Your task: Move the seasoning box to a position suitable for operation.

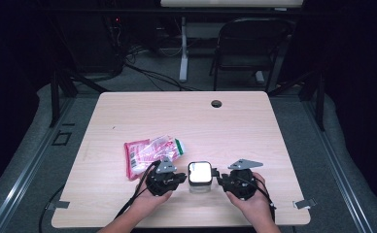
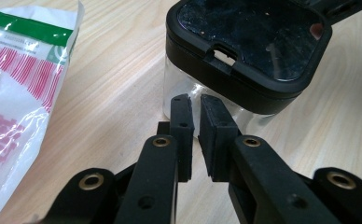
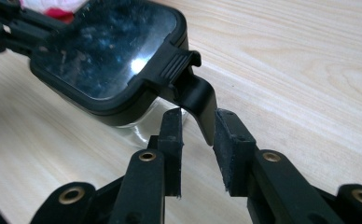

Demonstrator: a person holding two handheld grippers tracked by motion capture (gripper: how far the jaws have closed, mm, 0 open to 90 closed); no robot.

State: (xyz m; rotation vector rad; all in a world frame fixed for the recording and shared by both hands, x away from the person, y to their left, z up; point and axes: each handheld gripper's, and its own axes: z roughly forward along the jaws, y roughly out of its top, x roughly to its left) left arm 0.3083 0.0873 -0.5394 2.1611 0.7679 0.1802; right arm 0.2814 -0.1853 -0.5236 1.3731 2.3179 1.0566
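Two grippers flank a clear container (image 1: 199, 177) with a black lid on the worktop (image 1: 254, 131): the left gripper (image 2: 196, 108), fingers nearly shut and holding nothing, rests against its wall, while the right gripper (image 3: 198, 122) straddles the lid's side latch (image 3: 195, 95) with fingers part open. Unlatching seems in hand; next likely means lifting that latch while steadying the container, and the snack packet (image 1: 150, 153) left of it blocks nothing

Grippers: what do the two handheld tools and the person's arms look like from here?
Both are black. The left tool and right tool each carry a grey three-cornered plate on top, with a black cable trailing back along the forearm. In the gripper views, the jaws are black links with brass-coloured rivets and flat, matte black pads. The forearms are bare, no sleeves.
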